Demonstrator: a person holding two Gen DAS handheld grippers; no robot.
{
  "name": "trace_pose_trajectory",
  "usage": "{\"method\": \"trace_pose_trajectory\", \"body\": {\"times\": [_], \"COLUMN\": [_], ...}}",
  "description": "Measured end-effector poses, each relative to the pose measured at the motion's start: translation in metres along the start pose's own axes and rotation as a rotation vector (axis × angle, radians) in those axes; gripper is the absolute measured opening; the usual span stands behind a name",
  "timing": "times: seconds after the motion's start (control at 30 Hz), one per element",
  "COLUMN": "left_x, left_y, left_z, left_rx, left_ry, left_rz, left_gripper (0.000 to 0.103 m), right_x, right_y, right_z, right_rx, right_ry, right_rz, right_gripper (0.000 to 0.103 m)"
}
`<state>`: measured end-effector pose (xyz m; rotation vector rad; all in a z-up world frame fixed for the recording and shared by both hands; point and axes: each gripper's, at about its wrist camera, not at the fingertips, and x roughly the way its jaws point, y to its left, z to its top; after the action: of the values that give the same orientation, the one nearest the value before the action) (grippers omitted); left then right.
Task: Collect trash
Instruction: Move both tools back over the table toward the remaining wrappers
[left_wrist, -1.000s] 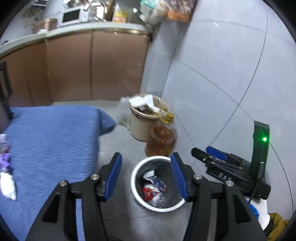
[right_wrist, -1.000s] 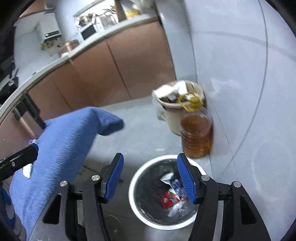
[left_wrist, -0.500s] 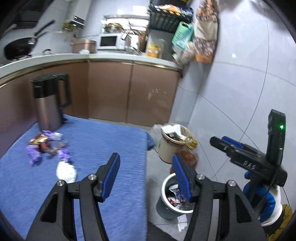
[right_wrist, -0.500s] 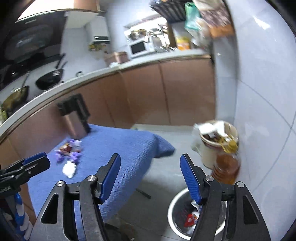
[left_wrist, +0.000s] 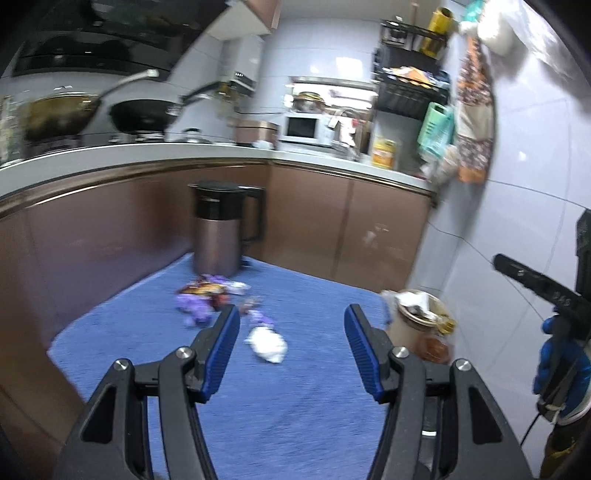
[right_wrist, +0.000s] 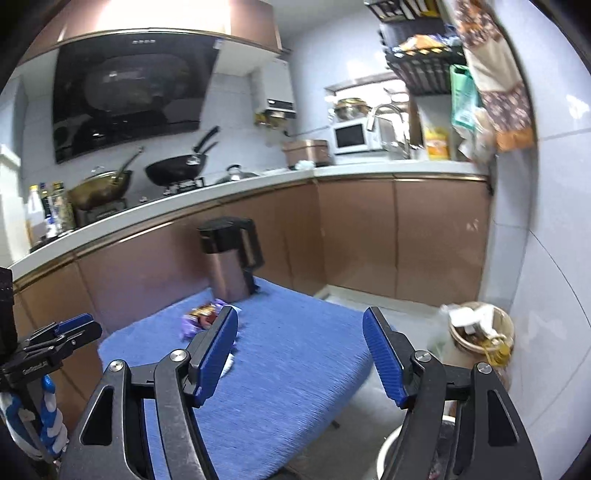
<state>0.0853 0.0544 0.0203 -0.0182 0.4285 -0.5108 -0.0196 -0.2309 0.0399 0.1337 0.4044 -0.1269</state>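
Trash: purple and brown wrappers (left_wrist: 201, 299) lie in a loose heap on the blue desk (left_wrist: 314, 387), just in front of the kettle (left_wrist: 218, 229); a crumpled white scrap (left_wrist: 266, 343) lies apart from them, nearer the camera.
Left gripper (left_wrist: 291, 350): jaws apart, nothing between them, held above the desk with the white scrap showing in the gap.
Right gripper (right_wrist: 299, 354): jaws have just been opening and stand apart, empty, over the near right part of the desk.
Bins: a tan bin (right_wrist: 480, 336) stuffed with rubbish stands on the floor beside the desk, by the tiled wall; a white-rimmed bin (right_wrist: 388, 448) shows at the lower edge of the right view.
Blur: wrapper details cannot be made out.
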Motion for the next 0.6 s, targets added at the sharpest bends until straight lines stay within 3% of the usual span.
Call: {"method": "trace_pose_trajectory", "body": {"times": [0.3, 0.6], "left_x": [-0.004, 0.058], "left_y": [0.067, 0.106], "left_z": [-0.004, -0.015], "left_rx": [-0.067, -0.112], "left_ry": [0.005, 0.122], "left_rz": [0.120, 0.165], "left_gripper": [0.057, 0.057], "right_x": [0.022, 0.085], "right_y": [0.031, 0.051], "right_z": [0.010, 0.012], "right_rx": [-0.041, -0.064], "right_ry": [0.009, 0.089], "right_rz": [0.085, 0.126], "right_gripper": [0.070, 0.071]}}
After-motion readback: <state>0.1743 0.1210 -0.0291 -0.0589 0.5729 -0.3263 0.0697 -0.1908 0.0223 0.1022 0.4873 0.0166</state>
